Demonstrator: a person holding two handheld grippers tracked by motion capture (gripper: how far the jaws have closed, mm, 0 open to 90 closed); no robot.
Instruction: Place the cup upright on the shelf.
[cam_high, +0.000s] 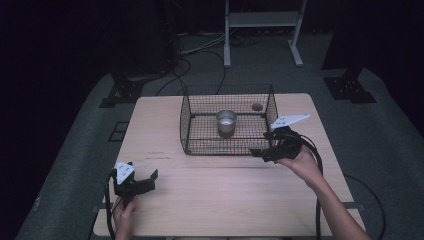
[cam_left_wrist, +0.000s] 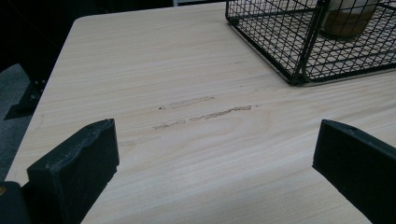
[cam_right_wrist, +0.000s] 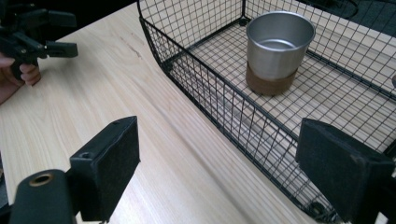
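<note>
Nearest the camera, the left gripper (cam_high: 150, 178) is sitting low over the near-left part of the table (cam_high: 225, 200), well apart from the wire basket (cam_high: 200, 142), which is taken as the landmark for every place below; its jaws are standing spread wide with nothing between them, and in the left gripper view the pads (cam_left_wrist: 74, 172) are framing bare wood with faint scuff marks (cam_left_wrist: 205, 112) on it, short of the basket's near-left corner (cam_left_wrist: 299, 74). At the basket's near-right corner, the right gripper (cam_high: 261, 153) is being held by the right hand (cam_high: 302, 165), with its grey three-cornered plate (cam_high: 290, 120) lying above the basket's right wall. Its jaws are standing apart and pinching nothing; in the right gripper view one pad (cam_right_wrist: 109, 168) is hanging over the table outside the basket's near wall (cam_right_wrist: 219, 107), while the other pad (cam_right_wrist: 341, 168) is showing in front of the mesh, so the wall is running between them without touching either. Inside the basket, the metal cup (cam_high: 226, 121) is standing upright on the mesh floor, near the middle and a little toward the far wall, with a brown band (cam_right_wrist: 271, 84) around its base. Just beyond the basket's far-right corner, a round hole (cam_high: 257, 106) is showing in the tabletop
</note>
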